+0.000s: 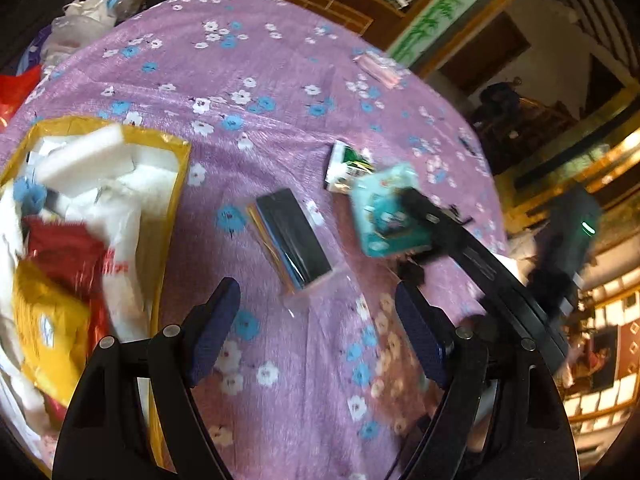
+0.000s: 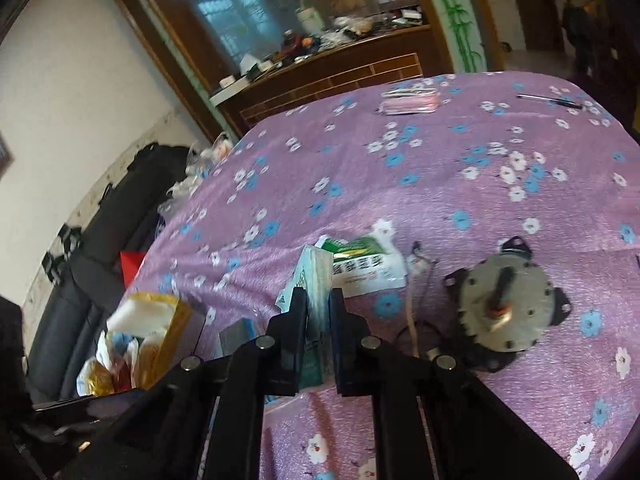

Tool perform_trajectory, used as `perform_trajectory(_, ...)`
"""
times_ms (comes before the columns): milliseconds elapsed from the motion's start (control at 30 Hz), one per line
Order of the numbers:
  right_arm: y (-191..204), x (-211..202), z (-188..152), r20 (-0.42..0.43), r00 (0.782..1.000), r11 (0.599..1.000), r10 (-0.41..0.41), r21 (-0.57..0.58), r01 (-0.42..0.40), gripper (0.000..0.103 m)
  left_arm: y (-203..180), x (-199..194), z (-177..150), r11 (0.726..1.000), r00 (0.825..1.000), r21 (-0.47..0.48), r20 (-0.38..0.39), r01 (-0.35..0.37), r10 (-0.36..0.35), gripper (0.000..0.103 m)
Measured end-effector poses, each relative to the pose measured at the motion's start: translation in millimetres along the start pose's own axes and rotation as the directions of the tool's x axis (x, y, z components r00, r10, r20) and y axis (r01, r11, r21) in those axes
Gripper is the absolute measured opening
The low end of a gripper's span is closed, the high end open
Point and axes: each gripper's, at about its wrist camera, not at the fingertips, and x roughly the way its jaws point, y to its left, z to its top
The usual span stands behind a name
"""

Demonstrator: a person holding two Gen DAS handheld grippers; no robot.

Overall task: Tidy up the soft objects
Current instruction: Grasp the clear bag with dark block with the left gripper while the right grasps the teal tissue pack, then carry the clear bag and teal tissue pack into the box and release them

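Right gripper [image 2: 318,316] pinching teal tissue pack [image 2: 314,280] between narrow fingers, holding it upright over purple flowered tablecloth [image 2: 440,200]. Green-white packet [image 2: 360,264] lying just behind tissue pack; round metal motor [image 2: 506,308] sitting to its right. Yellow bag [image 1: 172,208] of soft things standing well left of tissue pack. Left gripper [image 1: 320,320] hovering, fingers wide, gripping nothing.

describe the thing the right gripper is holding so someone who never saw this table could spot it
On the purple flowered tablecloth, look right of the yellow bag stuffed with soft things and past the clear box of dark strips. The teal tissue pack is pinched between the right gripper pads. Its neighbour, the green and white packet, lies flat; only the teal one is gripped.
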Motion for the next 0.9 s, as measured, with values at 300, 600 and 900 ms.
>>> perform_trajectory(300,-1,-10,4,0.034,0.999,1.000,0.010,0.019,-0.011,0.009,-3,80,28,0.953,0.950,-0.029,-0.084,-0.303,0.300,0.076)
perform_trajectory(600,-6,-4,0,0.016,1.000,0.999,0.026,0.047,-0.027,0.009,-2,80,10,0.974,0.973,0.026,-0.042,-0.227,0.228,0.035)
perform_trajectory(900,10,-9,-4,0.061,0.998,1.000,0.012,-0.024,-0.011,0.009,28,-30,-24,0.999,1.000,-0.021,-0.002,0.026,-0.026,0.031)
